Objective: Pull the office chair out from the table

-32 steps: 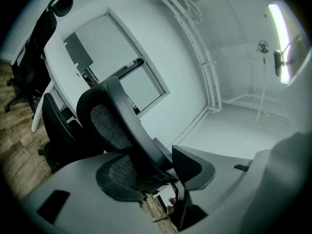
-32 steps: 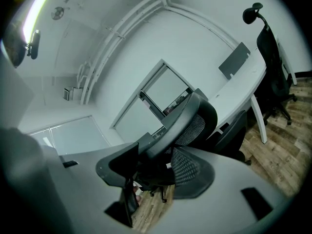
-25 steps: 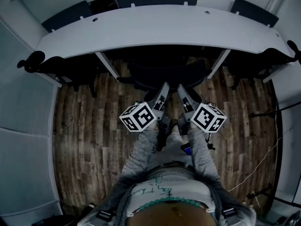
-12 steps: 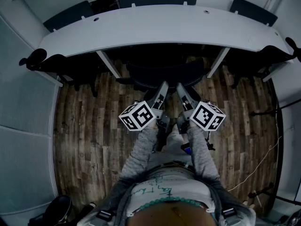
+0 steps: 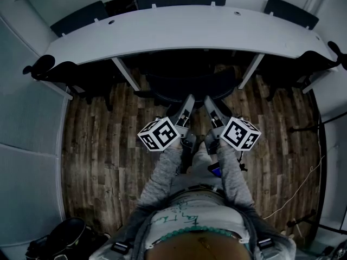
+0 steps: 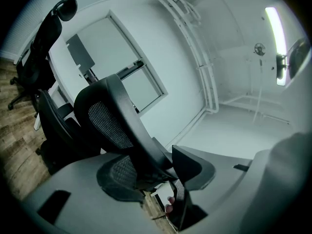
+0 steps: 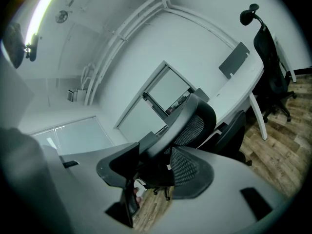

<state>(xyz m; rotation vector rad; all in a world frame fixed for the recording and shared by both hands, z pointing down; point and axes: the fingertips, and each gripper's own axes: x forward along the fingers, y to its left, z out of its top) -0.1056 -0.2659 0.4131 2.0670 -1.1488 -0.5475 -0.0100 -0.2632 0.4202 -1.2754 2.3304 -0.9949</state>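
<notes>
The office chair (image 5: pixel 192 85) stands pushed in under the middle of the table (image 5: pixel 179 28), and only its backrest (image 6: pixel 112 126) comes out from under the near table edge. The left gripper (image 5: pixel 188 99) and the right gripper (image 5: pixel 208 99) reach side by side to the top rim of this backrest. Each has its jaws wide apart with the rim between them. I do not see the pads pressing on it, so neither has a grip yet.

I judge the chair to be rather heavy but easy to move, because it should roll over the wooden floor (image 5: pixel 103 145). The rim looks like a stiff, smooth frame and may slip. The mesh inside it is soft and gives way, so the hold belongs on the frame, for a straight pull away from the table. A pull so high up may tilt the back or turn the seat.

The two white table legs (image 5: pixel 124 75) stand close on both sides of the chair, and its base could catch on them. Other black chairs (image 5: pixel 70 77) stand at the left and right ends of the table. On the side away from the table the person's own body (image 5: pixel 200 221) fills the path, and a dark thing (image 5: pixel 59 242), which I cannot name, lies further off
</notes>
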